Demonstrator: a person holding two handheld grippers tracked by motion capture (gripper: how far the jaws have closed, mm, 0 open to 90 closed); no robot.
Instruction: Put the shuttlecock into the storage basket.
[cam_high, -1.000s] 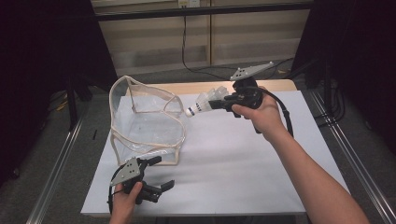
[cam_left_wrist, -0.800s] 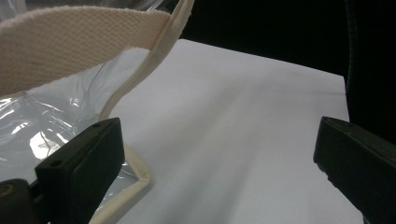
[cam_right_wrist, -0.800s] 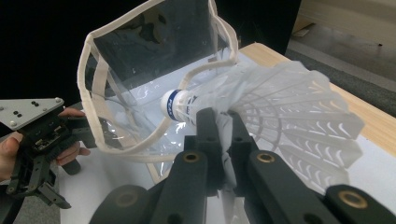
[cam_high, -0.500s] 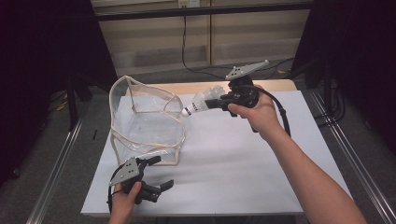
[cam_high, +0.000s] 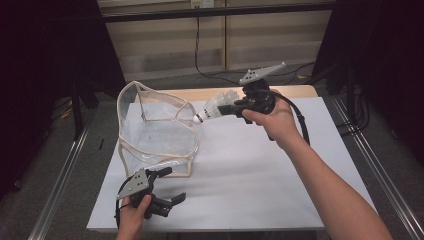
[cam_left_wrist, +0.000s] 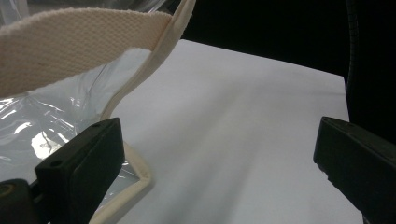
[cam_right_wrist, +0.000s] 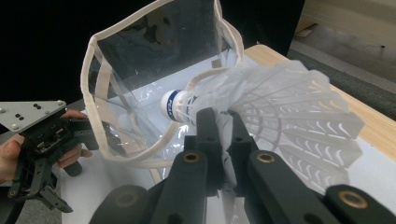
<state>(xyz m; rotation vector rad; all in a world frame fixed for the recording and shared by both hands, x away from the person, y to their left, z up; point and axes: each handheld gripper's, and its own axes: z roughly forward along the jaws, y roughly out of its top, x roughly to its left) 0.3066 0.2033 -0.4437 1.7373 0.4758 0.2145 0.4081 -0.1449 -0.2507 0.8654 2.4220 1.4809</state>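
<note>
A white shuttlecock (cam_high: 216, 106) with a blue band round its cork hangs above the table, my right gripper (cam_high: 235, 107) shut on its skirt. The cork points left at the open mouth of a clear plastic bag (cam_high: 155, 130) trimmed in cream webbing, and sits just at the bag's right rim. In the right gripper view the pinched jaws of my right gripper (cam_right_wrist: 222, 123) bite the shuttlecock (cam_right_wrist: 289, 102) in front of the bag (cam_right_wrist: 91, 93). My left gripper (cam_high: 174, 185) stands open near the table's front left, just before the bag's front corner (cam_left_wrist: 140, 179), nothing between its jaws.
The white sheet (cam_high: 260, 170) covers a wooden table whose bare edge shows at the back. Metal rails run along both sides on the floor. A black cable trails from the right gripper over the wrist.
The right gripper has edged slightly left with the shuttlecock, bringing the cork closer to the bag's rim. The left gripper has stayed put.
</note>
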